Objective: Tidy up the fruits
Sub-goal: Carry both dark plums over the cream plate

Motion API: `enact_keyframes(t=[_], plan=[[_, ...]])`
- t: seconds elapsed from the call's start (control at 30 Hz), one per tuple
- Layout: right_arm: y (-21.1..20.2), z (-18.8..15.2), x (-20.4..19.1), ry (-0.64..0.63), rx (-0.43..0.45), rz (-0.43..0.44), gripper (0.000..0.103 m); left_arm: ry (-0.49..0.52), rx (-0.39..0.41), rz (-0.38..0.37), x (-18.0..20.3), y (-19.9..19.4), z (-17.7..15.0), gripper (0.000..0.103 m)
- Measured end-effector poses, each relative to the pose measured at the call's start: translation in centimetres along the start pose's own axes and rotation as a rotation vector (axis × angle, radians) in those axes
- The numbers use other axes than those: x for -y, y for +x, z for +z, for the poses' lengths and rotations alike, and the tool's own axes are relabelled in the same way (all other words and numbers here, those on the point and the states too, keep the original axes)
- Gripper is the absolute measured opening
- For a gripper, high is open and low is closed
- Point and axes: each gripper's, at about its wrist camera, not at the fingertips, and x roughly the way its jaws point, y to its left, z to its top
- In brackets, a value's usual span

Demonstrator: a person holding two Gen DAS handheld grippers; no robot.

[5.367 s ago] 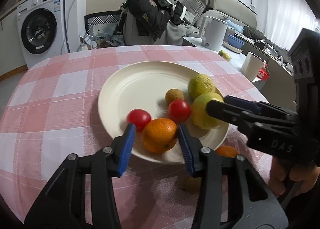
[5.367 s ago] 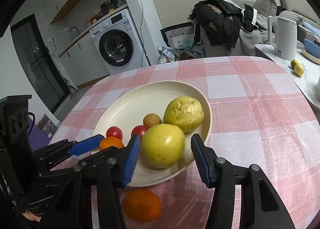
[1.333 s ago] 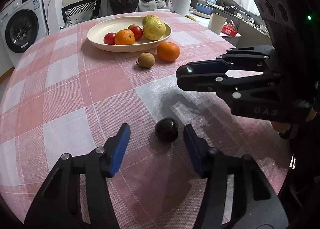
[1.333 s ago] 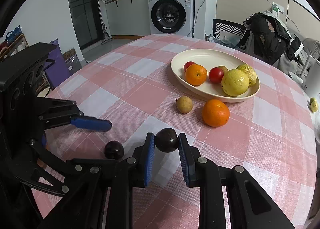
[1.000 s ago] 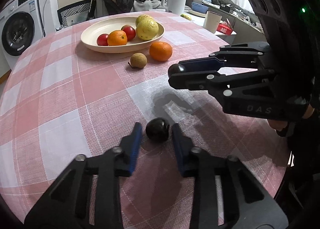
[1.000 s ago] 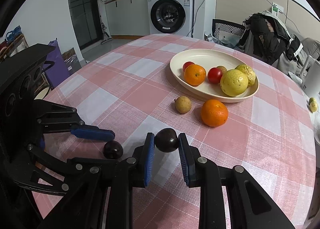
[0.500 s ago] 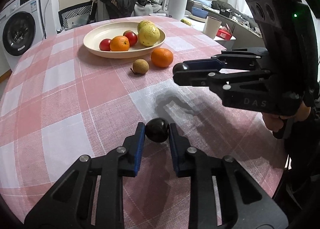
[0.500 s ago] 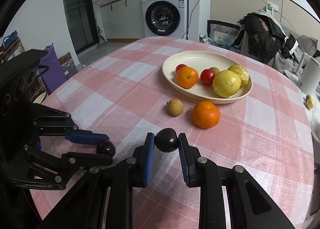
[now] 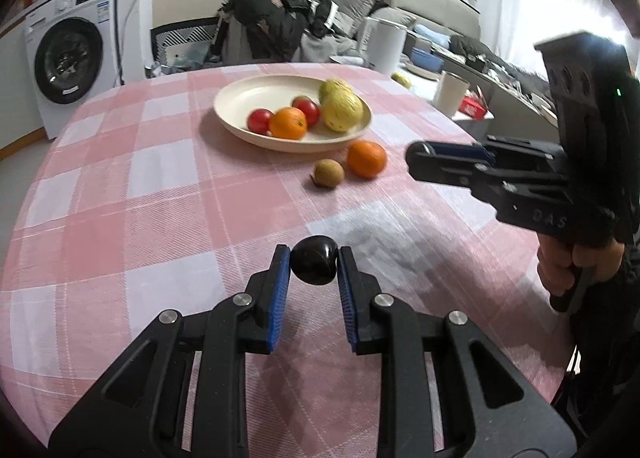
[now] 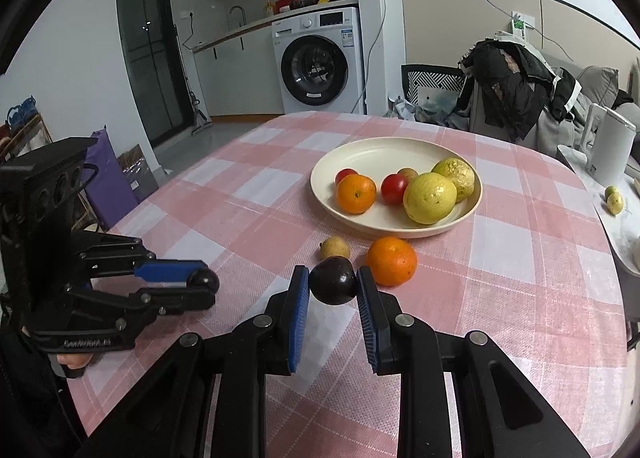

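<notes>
Each hand-held gripper, left (image 9: 314, 258) and right (image 10: 333, 282), is clamped on a glossy dark roundish fruit (image 9: 314, 265), long axis lying crosswise between the blue ribbed pads (image 9: 280, 290).

- Round table (image 10: 520, 298) under a pink-and-white checked cloth.
- Cream plate (image 10: 372, 154) of fruit toward the far edge.
- Orange (image 10: 391, 260) and small brown fruit (image 10: 334, 247) just before the plate.

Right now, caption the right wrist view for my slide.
Right gripper fingers pinch a dark purple round fruit above the pink checked tablecloth, short of the cream plate of fruit.
</notes>
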Motion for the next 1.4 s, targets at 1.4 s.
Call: enact_keyframes(t=[1.4], plan=[[2.0, 5.8, 3.7, 0.093, 0.093, -0.057, 0.025, -0.059, 0.111, 0.109, -3.7, 5.5, 10.4, 0.021]])
